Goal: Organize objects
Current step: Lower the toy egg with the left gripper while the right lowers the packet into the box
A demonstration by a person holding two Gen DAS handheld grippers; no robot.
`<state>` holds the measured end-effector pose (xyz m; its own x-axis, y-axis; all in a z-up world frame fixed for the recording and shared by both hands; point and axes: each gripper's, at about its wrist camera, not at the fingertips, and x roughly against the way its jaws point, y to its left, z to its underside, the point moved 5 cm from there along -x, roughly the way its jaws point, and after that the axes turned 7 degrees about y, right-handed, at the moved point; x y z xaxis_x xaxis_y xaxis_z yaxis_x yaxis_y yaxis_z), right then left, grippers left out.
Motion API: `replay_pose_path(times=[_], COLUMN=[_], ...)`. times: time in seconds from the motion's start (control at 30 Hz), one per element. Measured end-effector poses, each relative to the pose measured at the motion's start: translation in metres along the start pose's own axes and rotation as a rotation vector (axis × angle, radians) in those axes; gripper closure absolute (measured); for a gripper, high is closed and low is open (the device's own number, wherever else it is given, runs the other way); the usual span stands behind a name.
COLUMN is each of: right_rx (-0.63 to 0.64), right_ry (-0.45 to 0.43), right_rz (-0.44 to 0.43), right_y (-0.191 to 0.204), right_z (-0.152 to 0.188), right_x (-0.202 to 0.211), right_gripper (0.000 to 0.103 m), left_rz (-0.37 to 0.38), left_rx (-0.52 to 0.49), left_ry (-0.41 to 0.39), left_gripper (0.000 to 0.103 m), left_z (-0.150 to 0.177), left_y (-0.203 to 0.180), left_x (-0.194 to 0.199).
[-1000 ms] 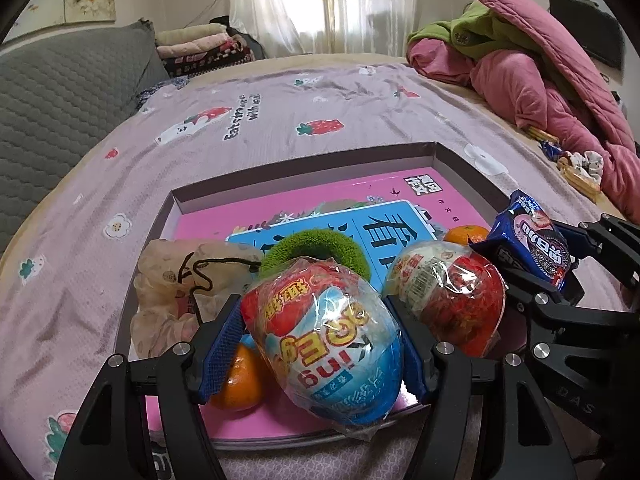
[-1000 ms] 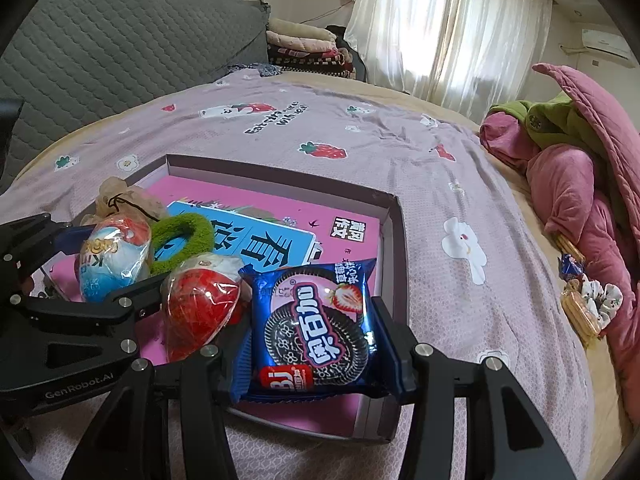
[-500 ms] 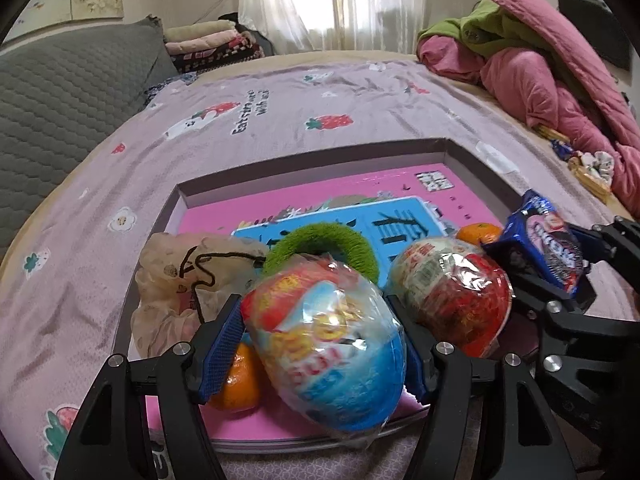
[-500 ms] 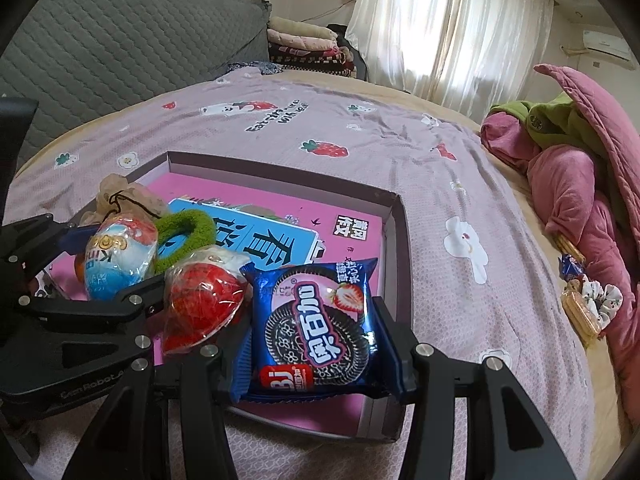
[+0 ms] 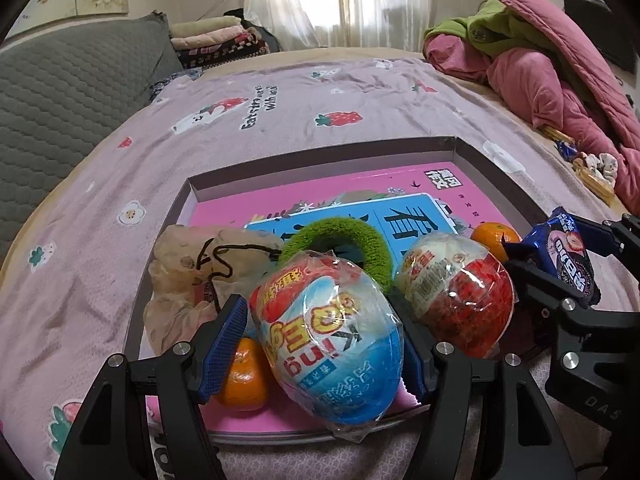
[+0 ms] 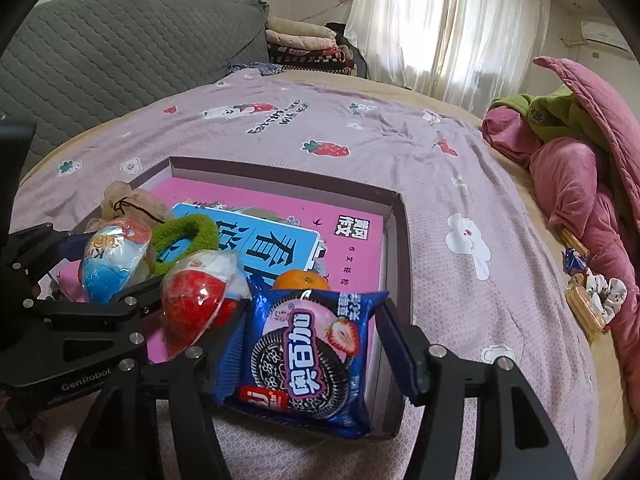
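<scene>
My left gripper point(image 5: 320, 344) is shut on a blue and red wrapped toy egg point(image 5: 332, 344) over the near edge of the shallow box point(image 5: 320, 156). My right gripper point(image 6: 312, 344) holds a blue cookie packet point(image 6: 308, 356) at the box's near right corner; its right pad stands slightly off the packet. In the box lie a pink book point(image 5: 360, 188), a blue book point(image 5: 408, 212), a green hair ring point(image 5: 340, 236), a red wrapped egg point(image 5: 460, 296), two oranges point(image 5: 244, 376) point(image 5: 494, 236) and a beige drawstring pouch point(image 5: 196, 272).
The box sits on a bed with a lilac strawberry-print sheet point(image 5: 280, 112). A pink quilt pile point(image 5: 552, 68) lies at the right, with small snacks and a scrunchie point(image 6: 592, 292) beside it. A grey headboard point(image 6: 120, 48) and folded blankets point(image 6: 304, 44) are at the back.
The blue egg has turned slightly in my left gripper. Both grippers have shifted a little over the box's near edge. The cookie packet sits lower toward the box corner.
</scene>
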<state>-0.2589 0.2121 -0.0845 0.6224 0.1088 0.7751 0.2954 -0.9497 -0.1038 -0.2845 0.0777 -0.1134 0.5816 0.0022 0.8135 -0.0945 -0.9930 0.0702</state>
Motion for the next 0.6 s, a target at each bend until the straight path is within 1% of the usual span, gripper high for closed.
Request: replay_pose_path(times=[0.13,0.3,0.43,0.53,0.6], right_rx=[-0.016,-0.033,-0.044,-0.051,-0.055], right_ry=[-0.007,-0.018,-0.028,-0.034,-0.038], right_rz=[-0.008,-0.011,-0.017,-0.021,-0.024], right_y=[-0.003,-0.005,-0.007,-0.009,-0.009], right_z=[-0.001,-0.002,-0.004,-0.005,-0.005], right_x=[0.002,0.006,0.009,0.012,0.013], right_gripper=[0.038,0.037,0.037,0.037,0.036], left_rz=[0.002,0.023,0.034,0.038,0.059], left_rx=[0.013,0.034,0.051,0.056,0.061], left_ry=[0.004,0.016,0.016,0.014,0.019], left_gripper=[0.032,0.032,0.029,0.029,0.029], left_z=[0.001,-0.001,-0.002,-0.002,-0.002], left_y=[0.004,0.006,0.011,0.011,0.010], left_x=[0.002,0.002,0.004,0.005,0.006])
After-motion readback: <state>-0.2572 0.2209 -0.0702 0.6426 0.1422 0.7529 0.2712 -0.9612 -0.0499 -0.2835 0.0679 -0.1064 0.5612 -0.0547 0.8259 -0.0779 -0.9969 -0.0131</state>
